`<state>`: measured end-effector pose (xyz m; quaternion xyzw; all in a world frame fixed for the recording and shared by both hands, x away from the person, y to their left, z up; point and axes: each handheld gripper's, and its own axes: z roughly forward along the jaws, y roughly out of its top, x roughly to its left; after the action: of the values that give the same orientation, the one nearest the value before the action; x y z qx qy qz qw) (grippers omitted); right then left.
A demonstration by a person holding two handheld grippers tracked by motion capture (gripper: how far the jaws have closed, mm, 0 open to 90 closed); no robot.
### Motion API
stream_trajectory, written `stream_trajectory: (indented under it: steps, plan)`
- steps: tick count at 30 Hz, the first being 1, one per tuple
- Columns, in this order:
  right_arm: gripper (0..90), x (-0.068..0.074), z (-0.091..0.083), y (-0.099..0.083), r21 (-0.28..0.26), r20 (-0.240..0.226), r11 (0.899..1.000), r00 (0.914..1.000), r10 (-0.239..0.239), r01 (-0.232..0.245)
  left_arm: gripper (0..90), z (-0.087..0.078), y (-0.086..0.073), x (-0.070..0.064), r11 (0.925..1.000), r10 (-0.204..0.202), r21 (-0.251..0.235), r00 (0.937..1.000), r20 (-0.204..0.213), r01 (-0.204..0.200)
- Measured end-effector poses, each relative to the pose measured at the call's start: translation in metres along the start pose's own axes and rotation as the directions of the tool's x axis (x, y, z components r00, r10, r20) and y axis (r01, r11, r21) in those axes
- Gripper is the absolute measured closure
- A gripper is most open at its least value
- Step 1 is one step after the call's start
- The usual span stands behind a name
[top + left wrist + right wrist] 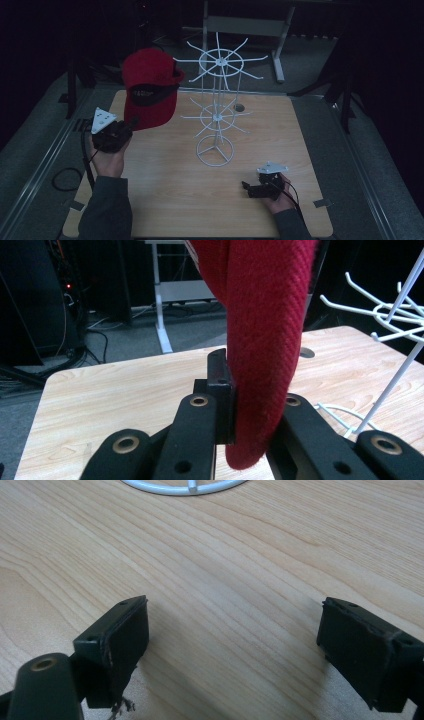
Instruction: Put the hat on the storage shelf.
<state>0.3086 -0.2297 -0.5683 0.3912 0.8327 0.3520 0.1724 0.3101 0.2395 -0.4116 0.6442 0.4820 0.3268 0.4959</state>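
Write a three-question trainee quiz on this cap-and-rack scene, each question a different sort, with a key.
1. True or false: the left gripper is shut on the red cap.
2. Multiple choice: the right gripper is (A) shut on the rack's base, (B) open above bare table, (C) holding the cap's brim.
3. Short answer: how does the white rack stand, and is the cap hung on it yet?

Key:
1. True; the fingers clamp the fabric.
2. B; its fingers stand wide apart over the table.
3. Upright at the table's middle; not yet, the cap is held up to the rack's left.
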Motion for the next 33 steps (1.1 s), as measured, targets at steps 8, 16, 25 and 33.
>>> stream_trajectory:
  steps: [8, 16, 25, 33]
  plan:
    - [13.1, 0.0, 0.0, 0.0, 0.0, 0.0, 1.0, 1.0, 0.002, -0.002, 85.9, -0.005, 0.007, 0.0, 0.9997, -0.005, -0.023, 1.0, -0.004, 0.005]
    - [13.1, 0.0, 0.0, 0.0, 0.001, 0.0, 1.0, 1.0, 0.001, -0.001, 85.9, -0.011, 0.014, -0.002, 0.9984, -0.013, -0.054, 0.9999, -0.001, 0.013]
    - [13.1, 0.0, 0.0, 0.0, 0.001, 0.0, 1.0, 1.0, 0.002, -0.002, 86.0, -0.017, 0.019, -0.002, 0.9965, -0.015, -0.082, 0.9999, 0.0, 0.015]
    - [13.1, 0.0, 0.0, 0.0, 0.001, 0.0, 1.0, 1.0, 0.002, -0.002, 86.0, -0.022, 0.024, -0.002, 0.9929, -0.033, -0.114, 0.9995, 0.003, 0.033]
